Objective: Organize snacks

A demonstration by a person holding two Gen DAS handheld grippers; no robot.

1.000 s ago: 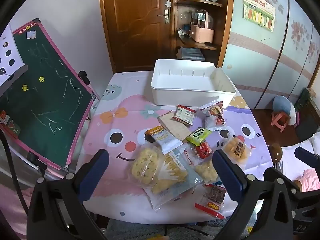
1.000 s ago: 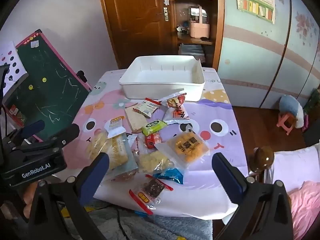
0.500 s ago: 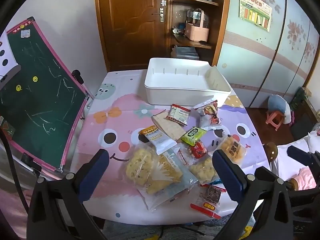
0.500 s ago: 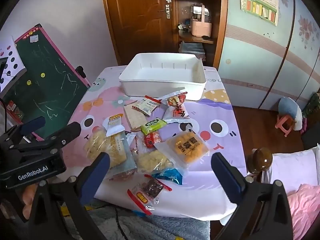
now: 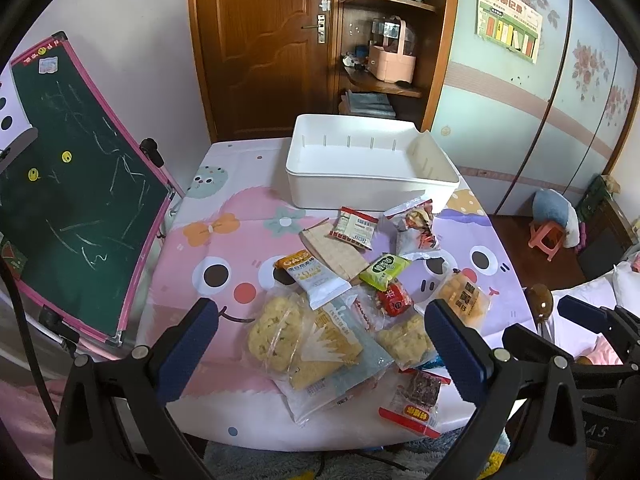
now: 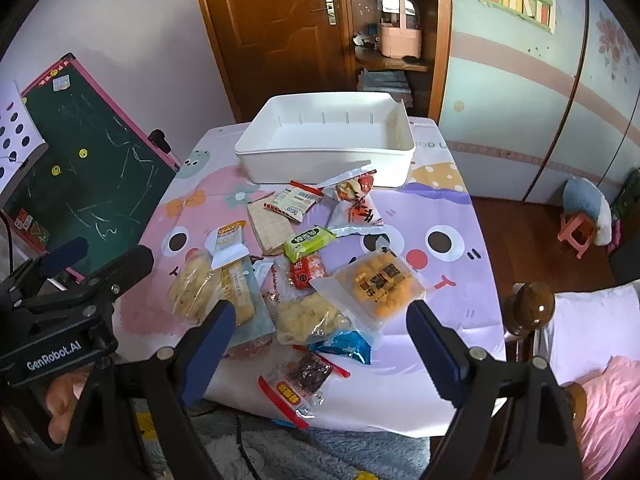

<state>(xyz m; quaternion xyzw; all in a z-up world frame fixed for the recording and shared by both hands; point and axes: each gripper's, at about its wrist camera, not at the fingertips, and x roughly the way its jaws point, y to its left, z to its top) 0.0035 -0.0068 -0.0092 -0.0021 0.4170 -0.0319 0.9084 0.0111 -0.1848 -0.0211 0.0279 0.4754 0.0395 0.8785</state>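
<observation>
**A:** Start with what's closest. What are the claws doing?

**B:** The right gripper (image 6: 320,344) has just been closing a little, but its jaws are wide apart with nothing between them – it hangs above the near table edge. The left gripper (image 5: 320,336) is spread wide too, and empty.

**A:** And what lies under the right one?

**B:** The dark jerky packet (image 6: 300,380) is nearest, low between the jaws at the table's front edge, its long axis running diagonally. Just past it sit the blue wrapper (image 6: 346,342) and the orange puff bag (image 6: 378,286), the latter slightly right of centre.

**A:** So which hand should take them?

**B:** I'd say the right one – those packs lie straight ahead of it, while the big cracker bags (image 5: 304,344) lie before the left.

**A:** And where do they go?

**B:** Into the white bin (image 6: 328,160) at the far end, beyond the whole pile – it's empty.
</observation>
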